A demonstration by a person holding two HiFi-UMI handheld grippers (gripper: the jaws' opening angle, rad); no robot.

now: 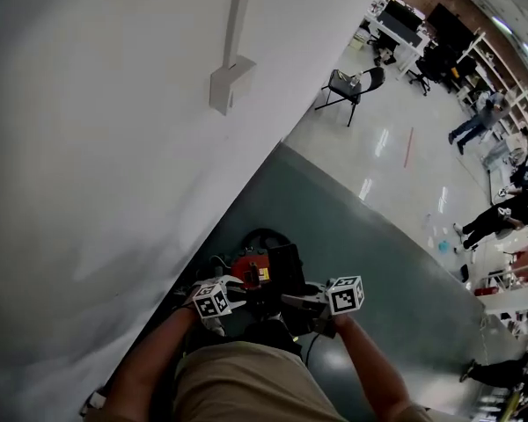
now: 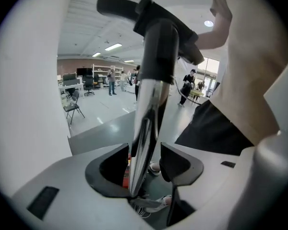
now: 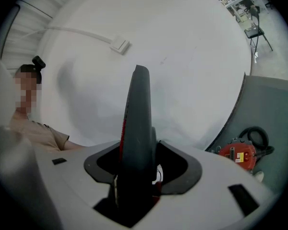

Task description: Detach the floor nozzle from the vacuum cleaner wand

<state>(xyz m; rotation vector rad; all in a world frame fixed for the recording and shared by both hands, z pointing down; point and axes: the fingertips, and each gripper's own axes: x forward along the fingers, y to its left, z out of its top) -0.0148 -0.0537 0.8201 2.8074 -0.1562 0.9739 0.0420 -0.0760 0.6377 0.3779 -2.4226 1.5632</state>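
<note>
In the left gripper view a chrome vacuum wand [image 2: 146, 114] runs up between the jaws to a black handle [image 2: 158, 18]. My left gripper [image 2: 144, 164] is open: the wand lies against the left pad with a gap to the right one. In the right gripper view the dark grey floor nozzle [image 3: 138, 128], red along one edge, stands edge-on. My right gripper [image 3: 139, 164] is shut on it. In the head view both grippers, left [image 1: 233, 304] and right [image 1: 297, 304], meet low over the black nozzle [image 1: 286, 266] beside the red vacuum body [image 1: 251, 266].
A white wall [image 1: 97, 148] with a cable box [image 1: 229, 82] fills the left. The vacuum body [image 3: 236, 153] and its black hose [image 3: 257, 135] lie on dark grey flooring [image 1: 361, 244]. A folding chair [image 1: 348, 86] and several people stand far off. The person's khaki lap [image 1: 246, 381] is just below.
</note>
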